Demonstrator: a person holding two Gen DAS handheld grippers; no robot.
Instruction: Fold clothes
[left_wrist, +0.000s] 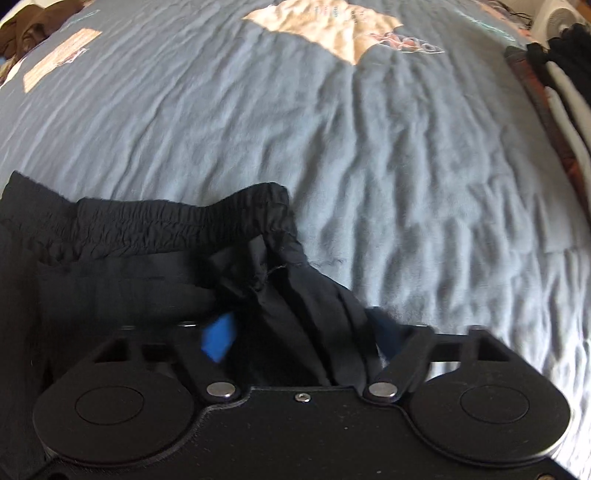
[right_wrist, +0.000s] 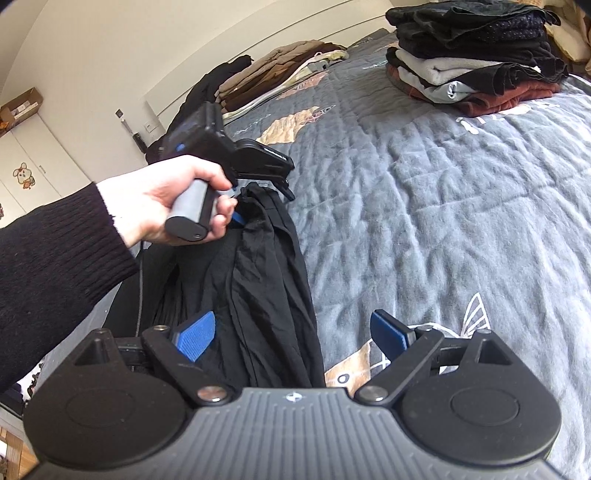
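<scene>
Left gripper (left_wrist: 299, 332) fingers (left_wrist: 218, 338) bracket bunched black cloth by the waistband (left_wrist: 184, 218); it looks pinched, though blur hides the far pad. Right gripper (right_wrist: 295, 332) gapes wide, gripping nothing, over the black trousers' (right_wrist: 266, 280) near end. The garment runs lengthwise between both along the bed (right_wrist: 424, 192). A folded stack (right_wrist: 476, 55) sits well apart.

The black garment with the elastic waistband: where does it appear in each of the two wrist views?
Left wrist view: the black garment fills the lower left, its gathered waistband uppermost, some cloth between the left gripper fingers.
Right wrist view: it runs from centre left down to the bottom centre, ending between the right gripper fingers.
Shared landmark: the folded stack on the grey-blue quilt.
</scene>
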